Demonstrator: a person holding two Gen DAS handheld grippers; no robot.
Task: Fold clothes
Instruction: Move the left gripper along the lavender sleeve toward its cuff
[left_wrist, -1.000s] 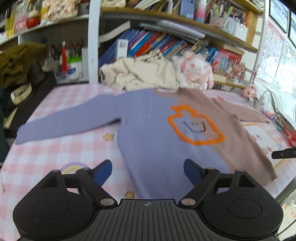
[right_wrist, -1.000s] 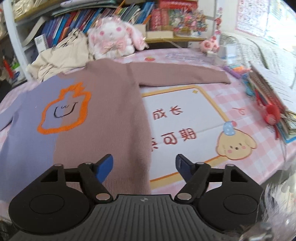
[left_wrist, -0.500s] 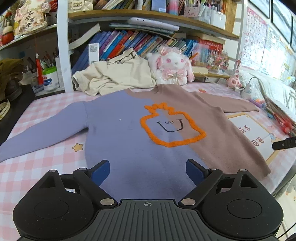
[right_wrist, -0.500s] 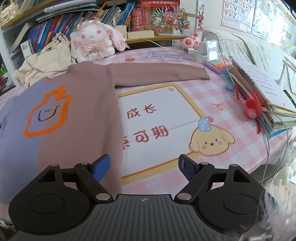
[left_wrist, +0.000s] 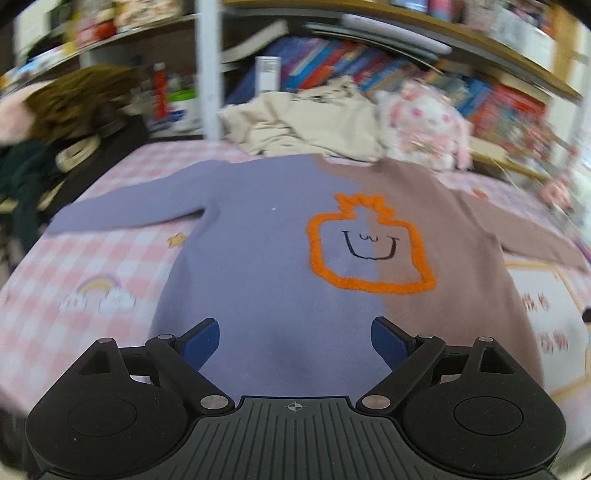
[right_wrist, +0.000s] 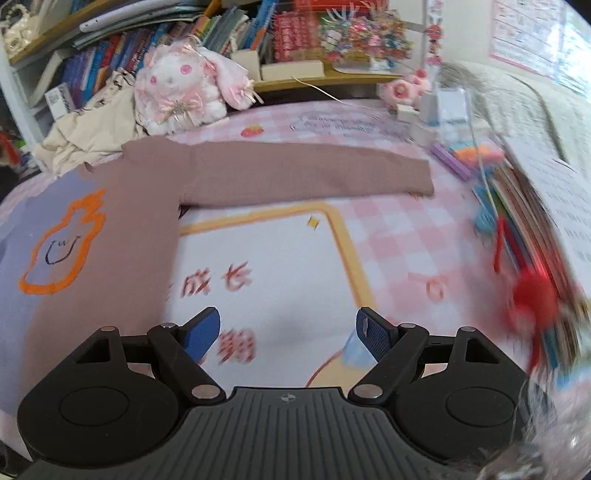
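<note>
Flat | sweater (left_wrist: 266, 258) half purple, half brown, sleeves spread | both jaws wide

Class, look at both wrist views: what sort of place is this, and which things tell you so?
Probably a child's bedroom or study corner: crowded bookshelves, a plush rabbit, and a pink checked cartoon cloth under the spread sweater.

My purple-and-brown knit sweater (left_wrist: 280, 266) lies flat on the pink checked tablecloth (right_wrist: 399, 236), sleeves spread left and right. Behind its collar sit a crumpled cream garment (left_wrist: 295, 125) and, to the right, a white-and-pink plush rabbit (right_wrist: 181, 92). Stacked books (right_wrist: 535, 221) lie far right.
</note>
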